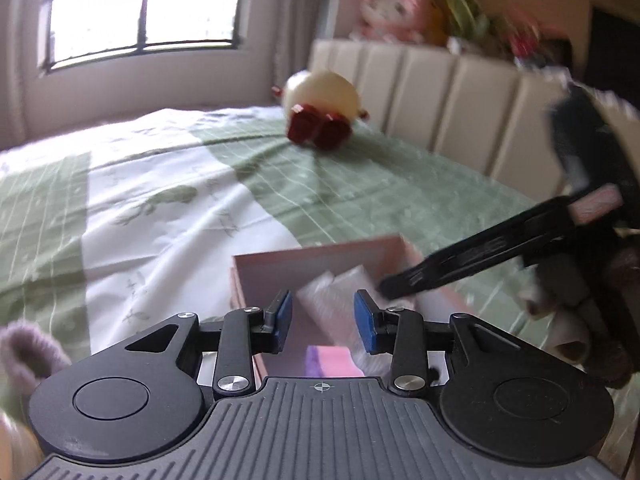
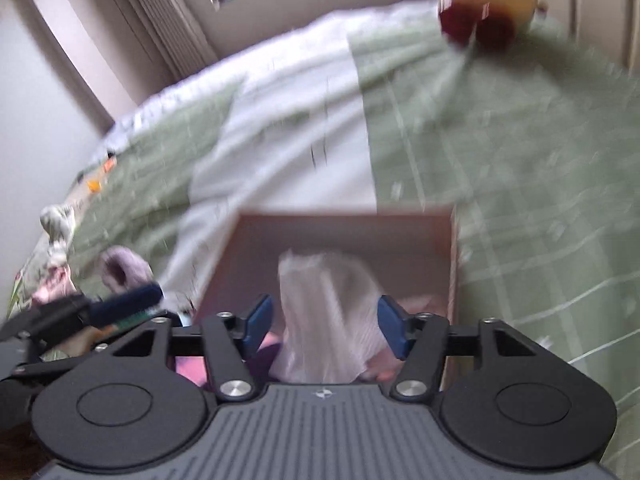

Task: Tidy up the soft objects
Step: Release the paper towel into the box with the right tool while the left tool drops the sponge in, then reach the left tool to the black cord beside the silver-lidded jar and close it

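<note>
A pink cardboard box (image 1: 320, 256) sits on the bed and also shows in the right wrist view (image 2: 344, 232). Inside it lie a white plastic-wrapped bundle (image 1: 332, 300) (image 2: 324, 320) and a pink and purple soft item (image 1: 332, 362) (image 2: 188, 372). My left gripper (image 1: 323, 322) is open and empty, just above the box's near part. My right gripper (image 2: 326, 326) is open, its blue pads either side of the white bundle without pressing it; its fingers (image 1: 460, 268) reach into the box from the right. A lilac knitted item (image 1: 28, 348) (image 2: 122, 270) lies left of the box.
The bed has a green and white checked cover (image 1: 160, 184). A cream and dark red plush toy (image 1: 320, 112) (image 2: 484, 4) lies near the padded headboard (image 1: 420, 92). More plush toys (image 1: 396, 12) sit on top of it. Crumpled soft things (image 2: 56, 248) lie at the bed's left edge.
</note>
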Demonstrator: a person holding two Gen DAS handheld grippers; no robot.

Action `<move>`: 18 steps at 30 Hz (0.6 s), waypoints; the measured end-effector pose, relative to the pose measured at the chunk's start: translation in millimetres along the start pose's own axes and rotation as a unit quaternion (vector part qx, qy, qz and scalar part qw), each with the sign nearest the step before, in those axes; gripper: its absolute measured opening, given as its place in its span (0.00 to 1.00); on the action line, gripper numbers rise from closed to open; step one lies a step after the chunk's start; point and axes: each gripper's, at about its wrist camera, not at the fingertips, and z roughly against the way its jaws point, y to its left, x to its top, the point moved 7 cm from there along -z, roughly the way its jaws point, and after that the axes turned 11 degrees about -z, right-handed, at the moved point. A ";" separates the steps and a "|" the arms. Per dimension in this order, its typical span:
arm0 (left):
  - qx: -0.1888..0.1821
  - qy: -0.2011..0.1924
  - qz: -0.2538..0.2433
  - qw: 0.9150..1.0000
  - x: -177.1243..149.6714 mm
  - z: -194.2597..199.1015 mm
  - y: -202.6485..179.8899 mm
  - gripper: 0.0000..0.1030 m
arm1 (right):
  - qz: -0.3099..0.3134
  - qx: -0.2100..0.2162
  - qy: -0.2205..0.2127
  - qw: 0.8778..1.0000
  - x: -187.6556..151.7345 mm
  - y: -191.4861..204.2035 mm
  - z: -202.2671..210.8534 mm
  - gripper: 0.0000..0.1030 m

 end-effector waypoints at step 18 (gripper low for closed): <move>0.211 0.002 0.183 0.960 -129.1 216.9 189.5 0.37 | 0.163 0.052 -0.025 0.985 -100.9 159.0 19.3 0.58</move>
